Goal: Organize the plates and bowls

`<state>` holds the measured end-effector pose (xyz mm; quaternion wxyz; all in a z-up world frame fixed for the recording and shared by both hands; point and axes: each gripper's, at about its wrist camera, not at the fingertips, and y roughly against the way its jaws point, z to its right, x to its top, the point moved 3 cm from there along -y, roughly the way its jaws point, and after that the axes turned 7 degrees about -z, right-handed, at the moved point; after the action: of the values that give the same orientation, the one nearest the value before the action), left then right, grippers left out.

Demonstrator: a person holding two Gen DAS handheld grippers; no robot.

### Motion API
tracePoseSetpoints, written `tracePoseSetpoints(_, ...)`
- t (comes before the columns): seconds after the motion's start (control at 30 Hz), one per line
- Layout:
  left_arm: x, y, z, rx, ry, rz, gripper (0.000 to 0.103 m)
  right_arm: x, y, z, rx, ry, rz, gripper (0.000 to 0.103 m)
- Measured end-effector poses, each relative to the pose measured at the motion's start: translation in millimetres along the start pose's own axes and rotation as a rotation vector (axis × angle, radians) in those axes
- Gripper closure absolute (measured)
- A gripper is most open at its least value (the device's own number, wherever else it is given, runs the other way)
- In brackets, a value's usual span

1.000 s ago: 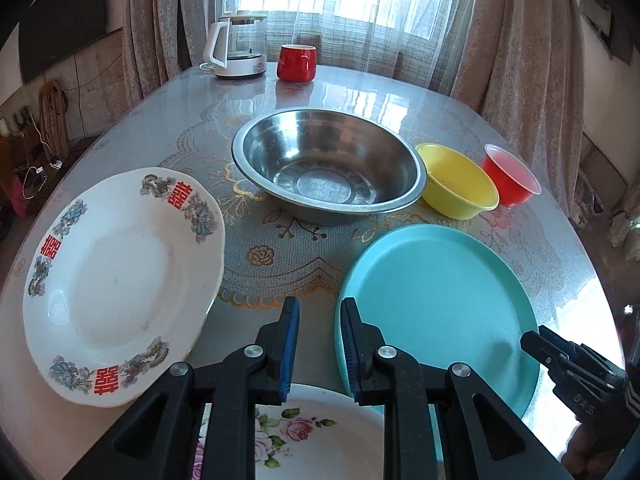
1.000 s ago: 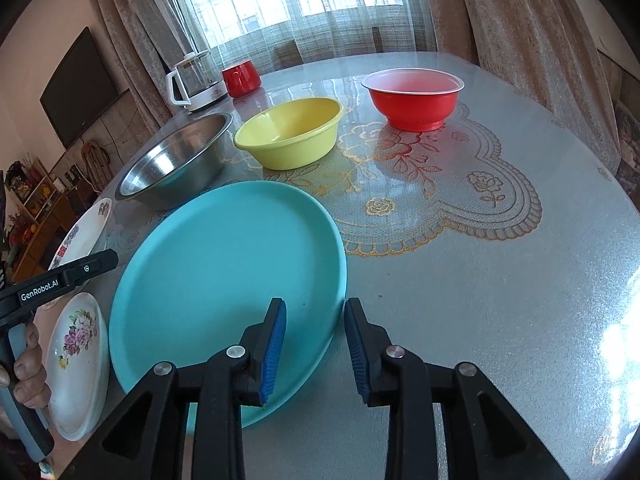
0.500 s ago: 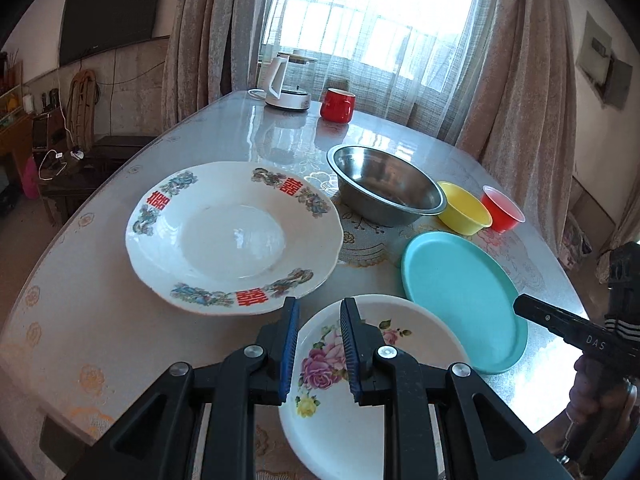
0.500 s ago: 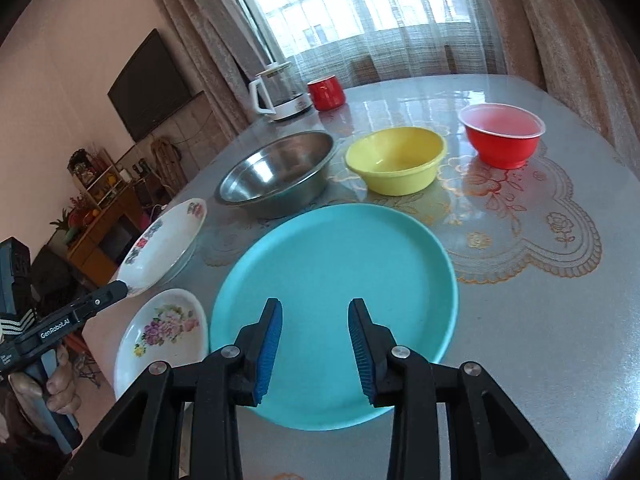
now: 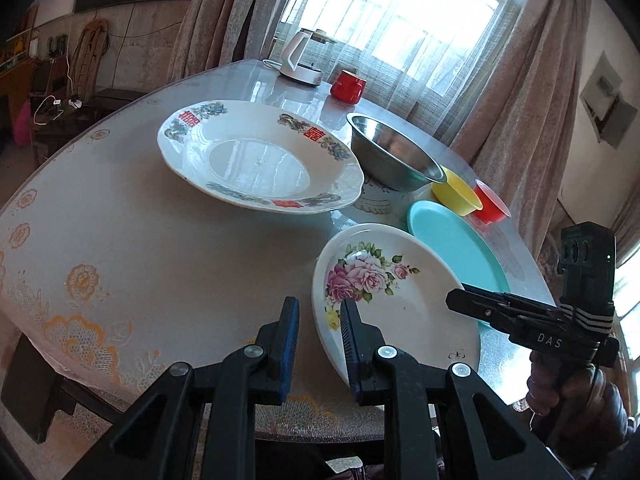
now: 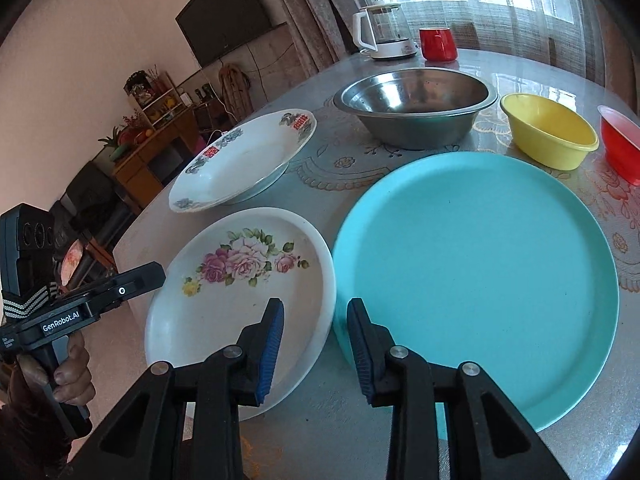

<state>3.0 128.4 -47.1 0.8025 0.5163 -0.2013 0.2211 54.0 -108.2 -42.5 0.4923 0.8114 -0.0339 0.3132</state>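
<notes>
Two hand-held grippers above a round table [image 5: 120, 240] set with dishes to be organized. The left gripper [image 5: 318, 336] has swung away from the teal plate [image 6: 480, 280], which filled its view a second ago, and now points at the near-left rim of the rose-patterned plate [image 5: 400, 292]. Its jaws stand apart by a narrow gap with nothing between them; the right-hand pad [image 5: 352, 340] sits over that plate's edge, though contact cannot be told. The right gripper [image 6: 314, 344] has likewise shifted leftward: a second ago it straddled the teal plate's near rim, and it now hovers over the seam where the rose-patterned plate and the teal plate lie just beside each other. Its jaws are closing slightly, moderately apart, with nothing gripped.

Nothing on the table has been displaced. The large double-happiness plate [image 5: 260, 160] rests at the far left, the steel bowl [image 6: 416, 108] behind the teal plate, and the yellow bowl [image 6: 548, 136] and red bowl [image 6: 620, 144] stand to its right. A kettle [image 6: 384, 32] and a red mug [image 6: 438, 44] stand near the window.

Both grippers converging on the rose-patterned plate suggests that it is the first item to be lifted, probably for stacking onto a larger plate. No stacking has yet been done.
</notes>
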Motion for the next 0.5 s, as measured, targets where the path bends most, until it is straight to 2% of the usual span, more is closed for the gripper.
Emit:
tracePoseSetpoints(0.13, -5, -15, 2, 0.016, -0.009, -0.042, 0.08, 2, 3, -3, 0.011, 0.016, 0.006, 0.072)
tracePoseSetpoints(0.2, -9, -17, 4, -0.001, -0.003, -0.04, 0.081, 2, 3, -5, 0.0, 0.04, 0.009, 0.072)
tracePoseSetpoints(0.33, -10, -19, 11, 0.028, -0.022, -0.035, 0.084, 3, 2, -6, -0.008, 0.042, 0.008, 0.072)
tracePoseSetpoints(0.5, -6, -17, 1, 0.026, 0.03, -0.036, 0.087, 1, 5, -4, 0.045, 0.029, 0.009, 0.071)
